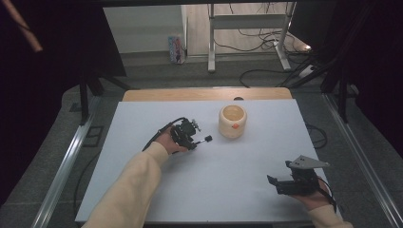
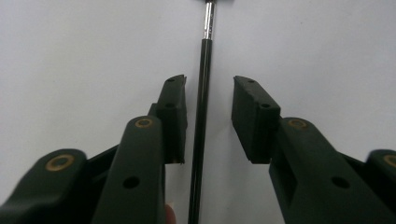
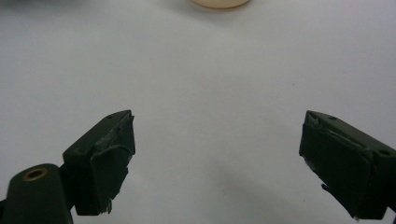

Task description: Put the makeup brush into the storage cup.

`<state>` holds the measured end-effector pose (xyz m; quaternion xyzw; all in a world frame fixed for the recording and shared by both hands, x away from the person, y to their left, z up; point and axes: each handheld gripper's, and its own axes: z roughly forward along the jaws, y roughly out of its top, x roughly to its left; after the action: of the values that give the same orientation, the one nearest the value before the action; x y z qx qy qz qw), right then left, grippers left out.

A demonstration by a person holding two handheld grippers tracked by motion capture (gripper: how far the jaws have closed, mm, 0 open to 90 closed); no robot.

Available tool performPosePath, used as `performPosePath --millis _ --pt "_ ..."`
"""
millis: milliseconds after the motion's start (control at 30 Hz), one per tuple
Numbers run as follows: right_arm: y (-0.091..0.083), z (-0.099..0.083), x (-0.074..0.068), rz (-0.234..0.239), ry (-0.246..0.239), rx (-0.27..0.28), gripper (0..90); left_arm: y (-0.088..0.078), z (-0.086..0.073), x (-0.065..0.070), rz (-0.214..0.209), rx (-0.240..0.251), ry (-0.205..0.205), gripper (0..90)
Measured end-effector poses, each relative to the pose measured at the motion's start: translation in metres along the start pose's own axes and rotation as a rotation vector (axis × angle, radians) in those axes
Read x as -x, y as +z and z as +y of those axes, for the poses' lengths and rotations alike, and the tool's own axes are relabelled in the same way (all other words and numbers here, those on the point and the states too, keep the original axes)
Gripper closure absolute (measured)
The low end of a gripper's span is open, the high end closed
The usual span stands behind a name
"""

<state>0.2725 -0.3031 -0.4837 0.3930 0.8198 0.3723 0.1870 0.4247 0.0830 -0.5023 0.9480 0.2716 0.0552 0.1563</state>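
My left gripper [image 1: 192,140] lies low on the white table top [image 1: 228,190], left of centre. In the left gripper view its jaws [image 2: 209,81] straddle a thin black rod [image 2: 201,116] with a silver ferrule near its far end. The rod runs close along the left pad [image 2: 173,116], and a gap separates it from the right pad [image 2: 254,116]. The rod's dark head [image 1: 208,138] pokes out toward a cream pot [image 1: 233,121]. My right gripper [image 1: 278,172] rests at the near right, jaws [image 3: 218,116] wide apart with nothing between them.
The cream pot [image 3: 219,3], round with an orange mark on its side, stands at mid table just right of the rod's head. A wooden strip [image 1: 204,94] borders the table's far edge. Metal rails [image 1: 62,171] flank the table; cables and a desk frame [image 1: 247,28] lie beyond.
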Motion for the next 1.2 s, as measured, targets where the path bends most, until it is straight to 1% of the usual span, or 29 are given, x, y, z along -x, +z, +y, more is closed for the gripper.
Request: performPosePath --millis 67,133,233,267,367,467,500,633,700,967,1200 --pt "0.000 0.000 0.000 -0.001 0.001 0.000 10.4 0.001 0.001 0.000 0.006 -0.011 0.004 68.1" --pt "0.000 0.000 0.000 0.000 0.002 0.000 10.4 0.003 0.002 0.000 0.000 -0.022 0.006 70.1" --pt "0.000 0.000 0.000 0.001 0.002 0.000 10.5 0.004 0.003 0.000 -0.009 -0.025 0.016 73.2" --pt "0.000 0.000 0.000 0.000 0.002 0.000 10.5 0.003 0.003 0.001 -0.014 -0.029 0.014 74.3" --pt "0.000 0.000 0.000 0.000 0.001 0.000 10.5 0.004 0.004 -0.001 -0.046 -0.029 0.007 79.4" --pt "0.000 0.000 0.000 0.000 0.001 -0.001 10.4 0.004 0.003 -0.003 -0.067 -0.027 0.001 83.8" --pt "0.000 0.000 0.000 -0.001 0.001 -0.001 10.4 0.004 0.003 -0.004 -0.070 -0.026 -0.002 84.3" --pt "0.000 0.000 0.000 0.000 0.001 -0.001 10.5 0.004 0.002 -0.009 -0.102 -0.020 -0.021 85.6" --pt "0.000 0.000 0.000 0.000 0.000 0.000 10.4 0.004 0.001 -0.010 -0.110 -0.022 -0.025 85.7" --pt "0.000 0.000 0.000 -0.001 0.004 0.001 10.5 0.004 0.004 -0.009 -0.105 -0.037 -0.032 86.0" --pt "-0.001 0.000 0.000 -0.004 0.005 0.004 10.5 0.003 0.005 -0.007 -0.087 -0.049 -0.022 86.0"
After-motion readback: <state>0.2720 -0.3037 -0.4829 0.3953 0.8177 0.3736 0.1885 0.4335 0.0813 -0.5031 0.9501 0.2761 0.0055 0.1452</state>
